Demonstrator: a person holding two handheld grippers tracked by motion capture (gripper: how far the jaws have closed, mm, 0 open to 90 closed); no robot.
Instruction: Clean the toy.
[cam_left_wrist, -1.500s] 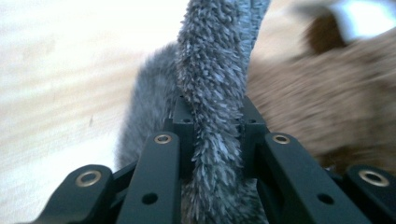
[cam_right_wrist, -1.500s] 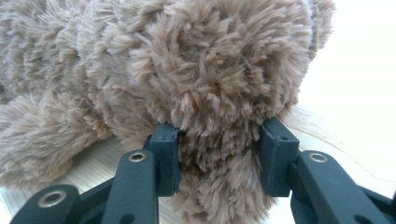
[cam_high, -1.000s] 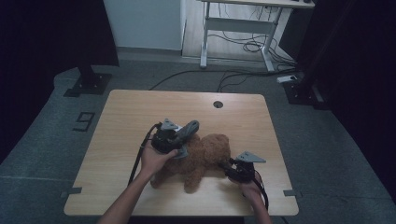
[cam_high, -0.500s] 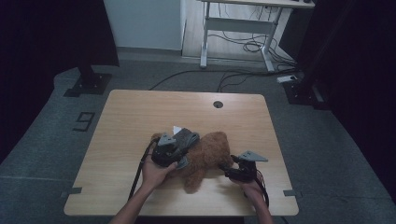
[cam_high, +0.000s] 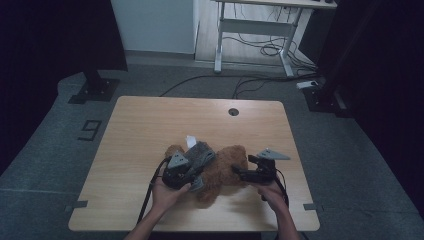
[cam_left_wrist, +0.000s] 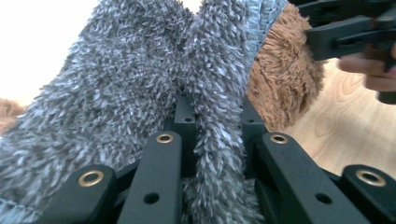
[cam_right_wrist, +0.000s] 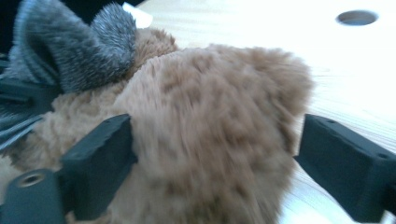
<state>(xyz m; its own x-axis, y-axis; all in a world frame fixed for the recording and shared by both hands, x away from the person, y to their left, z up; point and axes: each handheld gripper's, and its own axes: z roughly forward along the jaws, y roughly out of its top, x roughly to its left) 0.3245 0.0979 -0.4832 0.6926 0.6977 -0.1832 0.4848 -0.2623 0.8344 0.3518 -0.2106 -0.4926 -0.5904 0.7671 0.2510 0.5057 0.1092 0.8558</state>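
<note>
Two soft things are in play: a brown plush bear lying on the wooden table toward its six o'clock edge, and a grey fuzzy garment draped over the bear's upper part, at about ten o'clock from the bear's middle. The left gripper has its jaws pressed together on a fold of the grey pile, probably to tug the garment along the toy. At the bear's three o'clock the right gripper has just been opening; its jaws stand spread either side of a brown limb without pressing it, perhaps to re-grip and steady it.
</note>
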